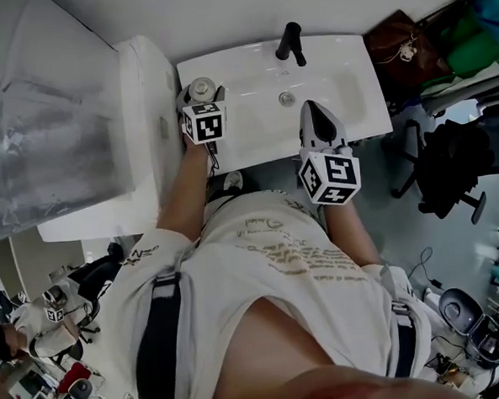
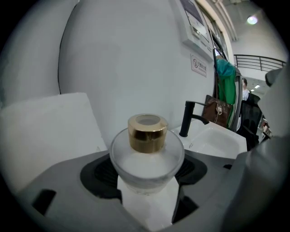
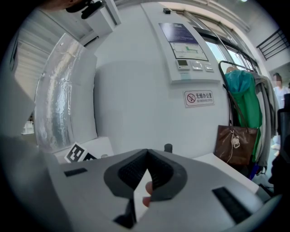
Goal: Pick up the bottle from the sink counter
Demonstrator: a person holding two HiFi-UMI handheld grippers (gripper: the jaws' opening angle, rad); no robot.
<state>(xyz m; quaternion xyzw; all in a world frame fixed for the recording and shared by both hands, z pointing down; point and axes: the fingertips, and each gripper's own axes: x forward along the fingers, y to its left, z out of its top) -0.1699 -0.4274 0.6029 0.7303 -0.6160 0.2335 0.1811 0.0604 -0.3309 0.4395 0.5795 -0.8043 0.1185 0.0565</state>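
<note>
A frosted glass bottle [image 1: 201,89] with a gold cap stands at the left rear corner of the white sink counter [image 1: 358,116]. My left gripper [image 1: 202,102] is shut on it. In the left gripper view the bottle [image 2: 147,152] fills the space between the dark pads [image 2: 102,172], and the left gripper [image 2: 146,171] clasps its body. Whether the bottle is off the counter I cannot tell. My right gripper [image 1: 312,111] hovers over the basin's front edge, shut and holding nothing. In its own view the right gripper [image 3: 146,157] has its jaw tips touching.
A black faucet [image 1: 290,42] stands at the back of the basin, right of the bottle. A white box-shaped unit [image 1: 139,117] adjoins the counter on the left. A brown bag [image 1: 396,46] hangs to the right, and a black office chair [image 1: 450,169] stands nearby.
</note>
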